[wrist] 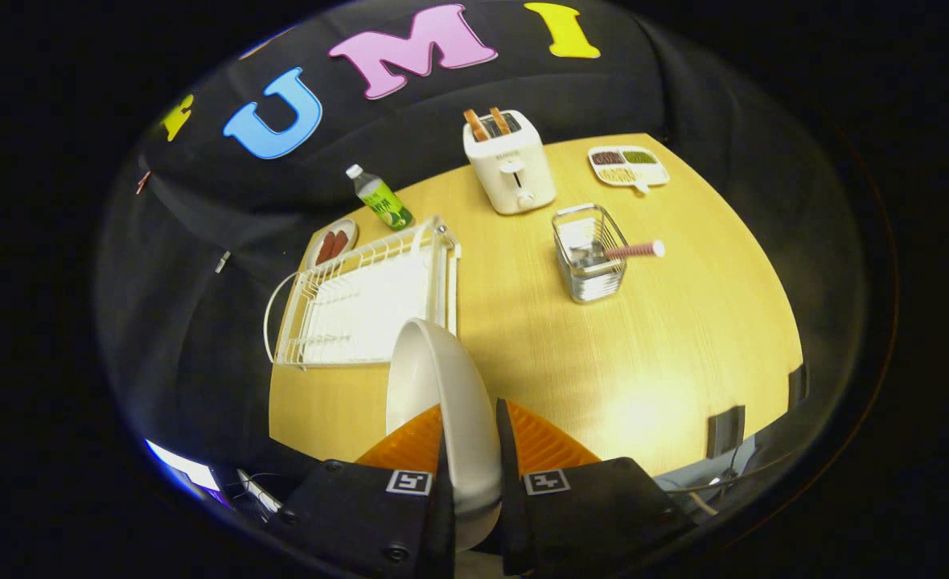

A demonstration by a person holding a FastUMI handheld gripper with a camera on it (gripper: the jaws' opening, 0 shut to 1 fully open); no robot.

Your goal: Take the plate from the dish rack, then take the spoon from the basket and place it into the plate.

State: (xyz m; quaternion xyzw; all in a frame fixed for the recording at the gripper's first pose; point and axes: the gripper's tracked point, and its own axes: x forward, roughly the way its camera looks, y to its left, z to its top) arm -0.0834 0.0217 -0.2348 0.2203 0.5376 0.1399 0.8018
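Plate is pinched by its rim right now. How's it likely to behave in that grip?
The white plate looks glazed and rigid, so probably slippery where the gripper clamps its edge. Held on edge with most of it beyond the fingers, it may pivot. Likely ceramic, so it would chip if dropped onto the table.

We see a smooth, glossy plate (442, 402), ceramic by its look, clamped on edge between the fingers of our gripper (470, 450). Beyond it the table (643, 346) shows a pale wood grain with a soft sheen where light pools ahead of the fingers. Further ahead and to the left, the dish rack (362, 301) is coated wire. Ahead to the right, the basket (591, 253) is bright bare metal wire, and the spoon (634, 250) in it has a ribbed, matt handle. Beyond these, the toaster (511, 161) is smooth plastic.
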